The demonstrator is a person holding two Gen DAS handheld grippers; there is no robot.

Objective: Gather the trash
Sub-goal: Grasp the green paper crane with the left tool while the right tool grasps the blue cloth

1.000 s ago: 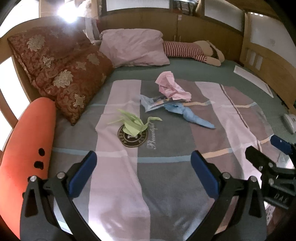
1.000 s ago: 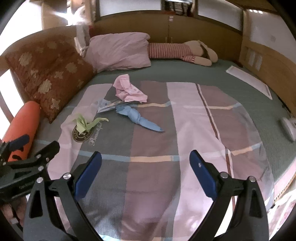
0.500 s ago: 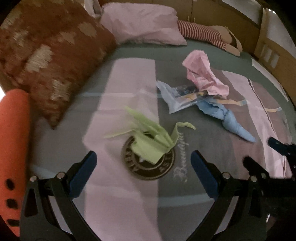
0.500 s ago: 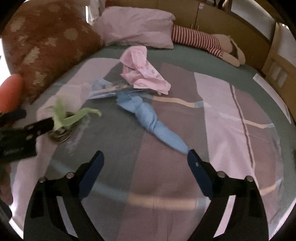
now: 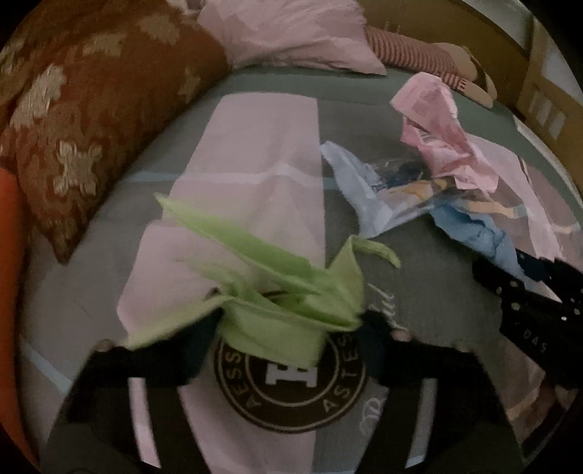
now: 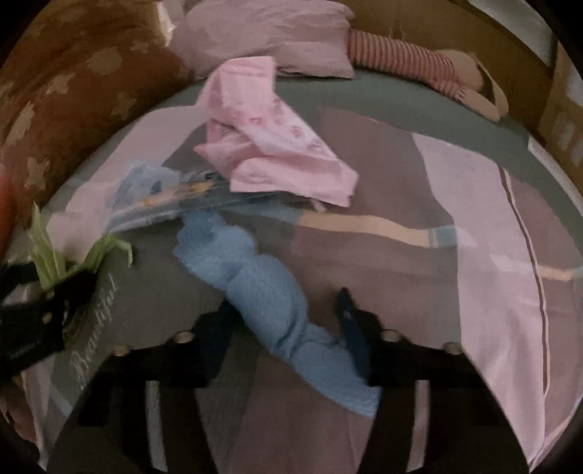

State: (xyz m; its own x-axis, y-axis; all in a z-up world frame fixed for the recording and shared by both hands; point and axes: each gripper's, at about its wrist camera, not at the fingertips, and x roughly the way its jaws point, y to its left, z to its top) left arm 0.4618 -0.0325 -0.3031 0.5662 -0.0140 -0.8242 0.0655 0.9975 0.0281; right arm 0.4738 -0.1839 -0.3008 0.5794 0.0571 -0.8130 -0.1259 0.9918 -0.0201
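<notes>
Trash lies on the striped bedspread. My left gripper (image 5: pixel 288 324) is open with its fingers on either side of a crumpled green paper (image 5: pixel 280 291). My right gripper (image 6: pixel 288 313) is open around a twisted blue paper towel (image 6: pixel 269 291). A crumpled pink paper (image 6: pixel 269 146) and a clear printed wrapper (image 6: pixel 164 204) lie just beyond; they also show in the left wrist view, the pink paper (image 5: pixel 441 124) above the wrapper (image 5: pixel 382 197). The right gripper's body (image 5: pixel 539 313) shows at the right of the left wrist view.
A red patterned cushion (image 5: pixel 83 120) and an orange object (image 5: pixel 9 226) stand at the left. A pink pillow (image 6: pixel 269 32) and a striped stuffed toy (image 6: pixel 419 62) lie at the head of the bed, against a wooden headboard (image 5: pixel 546 94).
Both grippers have moved forward and down to the bed. The left now straddles the green paper, the right straddles the blue towel. Both jaws have narrowed.
</notes>
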